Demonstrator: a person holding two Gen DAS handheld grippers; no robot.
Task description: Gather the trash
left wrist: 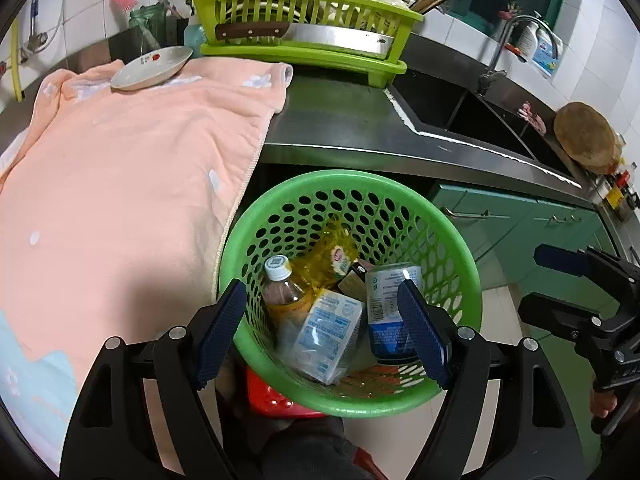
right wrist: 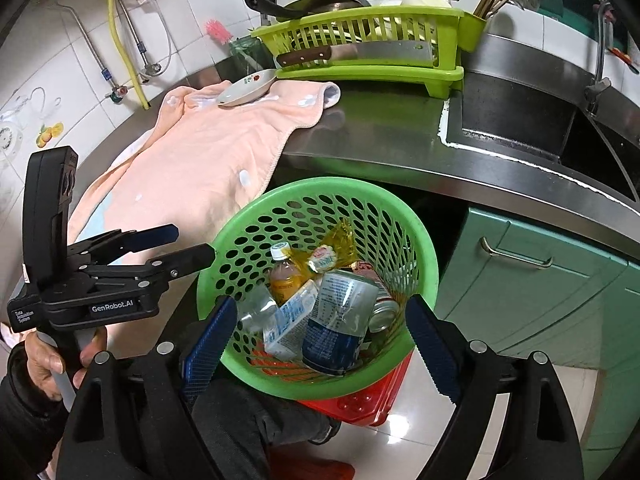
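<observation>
A round green perforated basket point(left wrist: 348, 180) point(right wrist: 320, 182) stands below the steel counter edge. In it lie a white-capped drink bottle point(left wrist: 280, 284) point(right wrist: 282, 272), a yellow wrapper point(left wrist: 332, 248) point(right wrist: 334, 246), a blue-and-white can point(left wrist: 386, 312) point(right wrist: 340, 320) and a pale blue carton point(left wrist: 328, 332) point(right wrist: 288, 316). My left gripper point(left wrist: 321, 286) point(right wrist: 184, 244) hovers over the basket, open, with nothing between its pads. My right gripper point(right wrist: 320, 302) point(left wrist: 544, 284) hangs over the same basket, also open and holding nothing.
A peach towel point(left wrist: 132, 168) covers the counter on the left, with a small plate point(left wrist: 152, 68) on it. Behind is a lime dish rack point(left wrist: 304, 4) with a cleaver. The sink point(right wrist: 520, 120) lies to the right above green cabinets point(right wrist: 540, 280). A red stool point(right wrist: 368, 400) sits under the basket.
</observation>
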